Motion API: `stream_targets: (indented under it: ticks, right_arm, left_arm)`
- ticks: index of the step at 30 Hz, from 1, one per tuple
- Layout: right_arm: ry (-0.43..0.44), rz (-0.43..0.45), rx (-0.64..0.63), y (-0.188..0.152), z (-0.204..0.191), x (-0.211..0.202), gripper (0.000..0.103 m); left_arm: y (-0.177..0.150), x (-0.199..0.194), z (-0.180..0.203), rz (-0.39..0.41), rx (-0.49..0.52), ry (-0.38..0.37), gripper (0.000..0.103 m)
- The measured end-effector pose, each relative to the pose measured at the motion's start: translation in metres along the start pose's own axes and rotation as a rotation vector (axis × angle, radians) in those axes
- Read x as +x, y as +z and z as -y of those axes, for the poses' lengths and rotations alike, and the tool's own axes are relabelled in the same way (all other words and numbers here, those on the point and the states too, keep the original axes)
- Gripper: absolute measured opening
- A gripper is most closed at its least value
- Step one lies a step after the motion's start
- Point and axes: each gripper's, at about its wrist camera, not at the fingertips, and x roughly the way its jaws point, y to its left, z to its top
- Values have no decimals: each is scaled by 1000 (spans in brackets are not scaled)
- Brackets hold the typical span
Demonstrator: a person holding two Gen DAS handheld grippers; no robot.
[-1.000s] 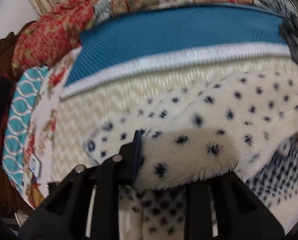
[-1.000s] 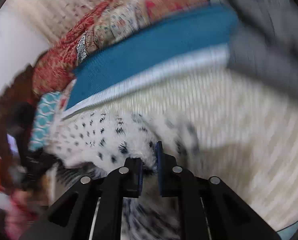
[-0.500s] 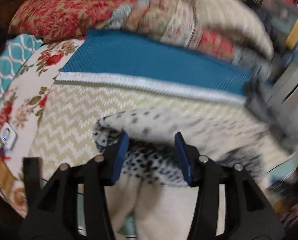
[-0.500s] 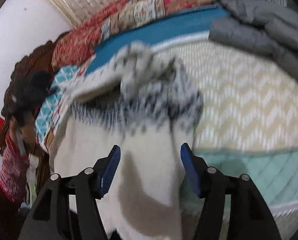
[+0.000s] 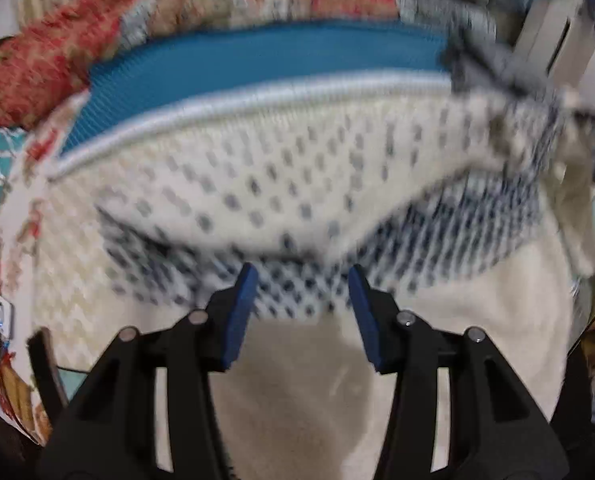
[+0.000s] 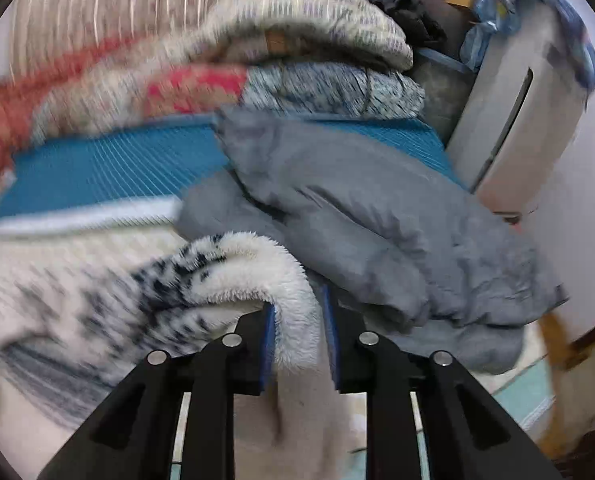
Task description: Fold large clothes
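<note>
Two handheld grippers, one fleece garment, one bed with bedding; both views are blurred in parts.

1. Left gripper (image 5: 301, 276): points steeply down at the bed. Its jaws have just been opening and stand moderately wide, with the blue pads (image 5: 241, 312) clear of any cloth and nothing clamped. The garment lies below and beyond them.

2. Right gripper (image 6: 296, 308): jaws narrow, having just been moving. A fluffy edge of the garment fills the gap between the pads and is pinched there, draping over to the left.

3. Fleece garment (image 5: 277, 184) (image 6: 249, 264): cream pile with dark spots, a denser dark-patterned band and a plain cream part nearest the cameras. It is spread across the middle of the bed, one long spotted fold running from left to upper right.

4. Bed cover (image 5: 69, 272): beige chevron weave, under the garment.

5. Teal band (image 5: 257, 56) with a white ribbed stripe (image 5: 257, 96): beyond the garment.

6. Red floral quilt (image 5: 37, 68): heaped behind the teal band.

7. Grey jacket (image 6: 377, 220): crumpled on the bed, just beside the pinched fleece edge.

8. White appliance (image 6: 509, 120): upright, beyond the jacket.
</note>
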Motion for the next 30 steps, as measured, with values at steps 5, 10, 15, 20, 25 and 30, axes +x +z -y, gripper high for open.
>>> stream_targets:
  ticks: [5,10,15,20,25,30]
  right_arm:
    - [128,25,95,-15,23,-16,57]
    - [24,4,128,-35,73,-30,54]
    - [361,36,208,-54,65,-64,55]
    - [647,-315,-72,-50,-83,17,55]
    - [570,-380,-154,11,-189,142,59]
    - [387,-234,72,78,-181,174,59]
  left_arm:
    - [-9,43,2,-137,69,-3,46]
    - [28,58,-17,-117,22,-38,43]
    - [90,65,-39,-46,-102,-59,43]
    - [150,77,-71,10,-282,-69,43]
    - [174,47,-104,58,-451,-178,43]
    - [154,-17,-113,118,-431,-238,49]
